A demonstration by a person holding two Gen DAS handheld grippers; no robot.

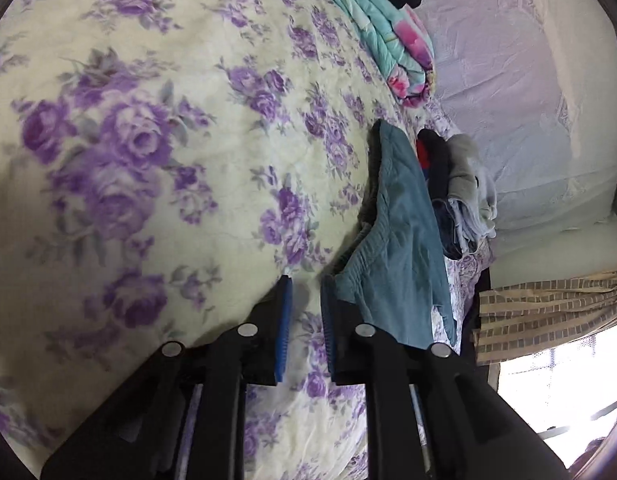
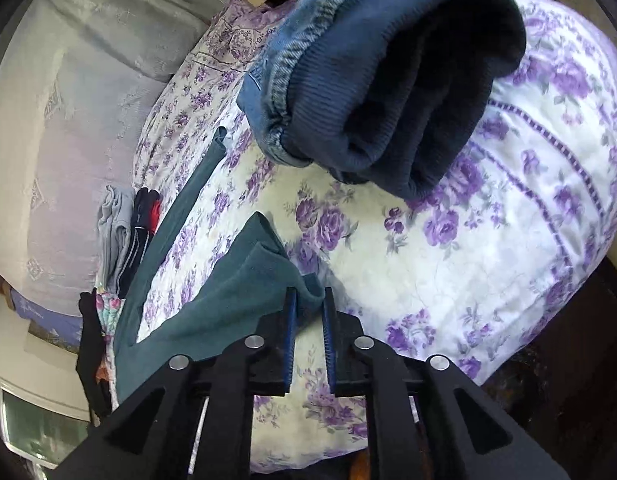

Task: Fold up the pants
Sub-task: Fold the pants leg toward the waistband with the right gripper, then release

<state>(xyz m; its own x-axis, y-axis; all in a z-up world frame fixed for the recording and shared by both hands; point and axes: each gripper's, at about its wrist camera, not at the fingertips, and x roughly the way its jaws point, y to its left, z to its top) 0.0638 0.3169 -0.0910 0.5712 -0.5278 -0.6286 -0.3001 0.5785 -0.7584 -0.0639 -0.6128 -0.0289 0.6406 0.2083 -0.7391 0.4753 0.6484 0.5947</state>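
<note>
pants (image 1: 396, 240) | soft teal knit, ribbed waistband | floral quilt (image 1: 168, 140) beneath

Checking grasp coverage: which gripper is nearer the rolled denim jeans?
Right. The right gripper sits at a corner of the teal pants, with the rolled denim jeans just ahead on the floral bedspread. The left gripper is at the pants' waistband; no jeans show in its view.

My left gripper (image 1: 306, 292) hangs over the floral bedspread (image 1: 148, 140), jaws slightly apart and empty, teal pants (image 1: 400, 240) just beside.
</note>
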